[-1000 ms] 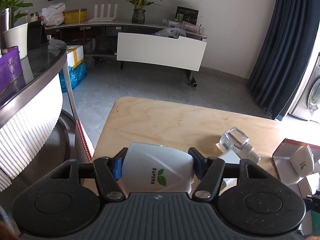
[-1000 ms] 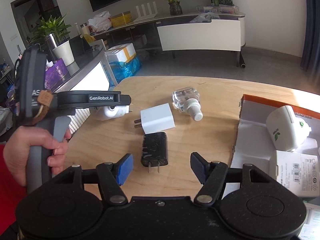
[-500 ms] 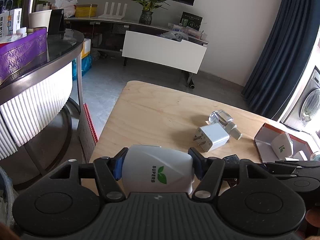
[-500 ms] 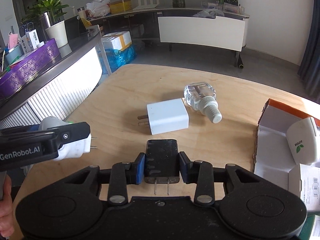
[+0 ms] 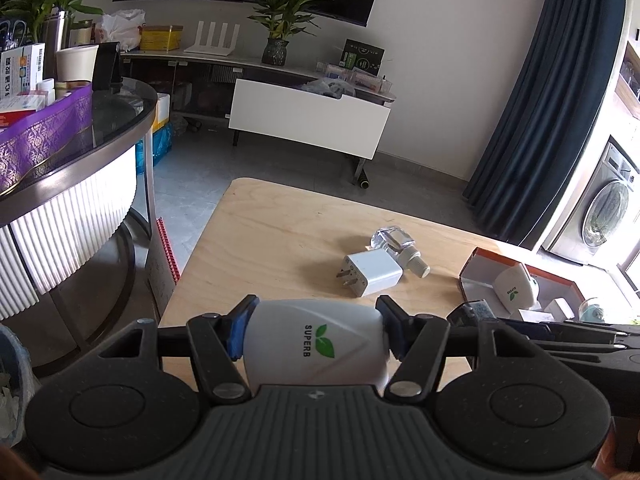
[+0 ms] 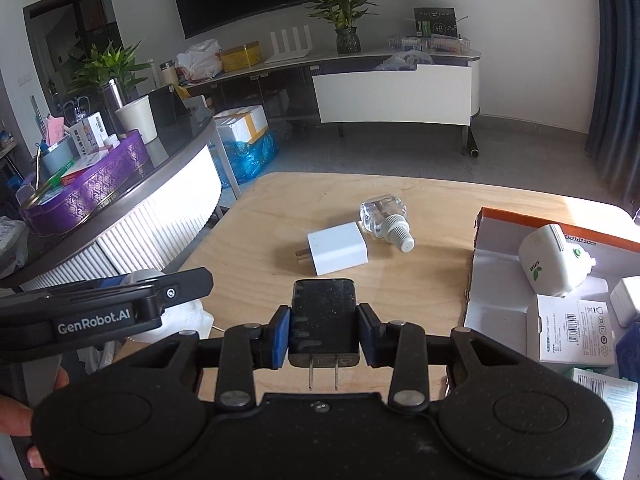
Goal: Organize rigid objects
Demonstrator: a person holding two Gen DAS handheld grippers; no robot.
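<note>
Beyond both loaded jaws, white charger (image 6: 338,248) touches clear bottle (image 6: 384,216).

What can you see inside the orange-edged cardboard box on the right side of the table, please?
Inside the box: a white plug-in device with a green leaf logo, a barcoded white carton and a smaller white item. The gripper body hides the near end.

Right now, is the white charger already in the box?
No. The white charger lies on the wooden table, beside the clear bottle, outside the box.
</note>
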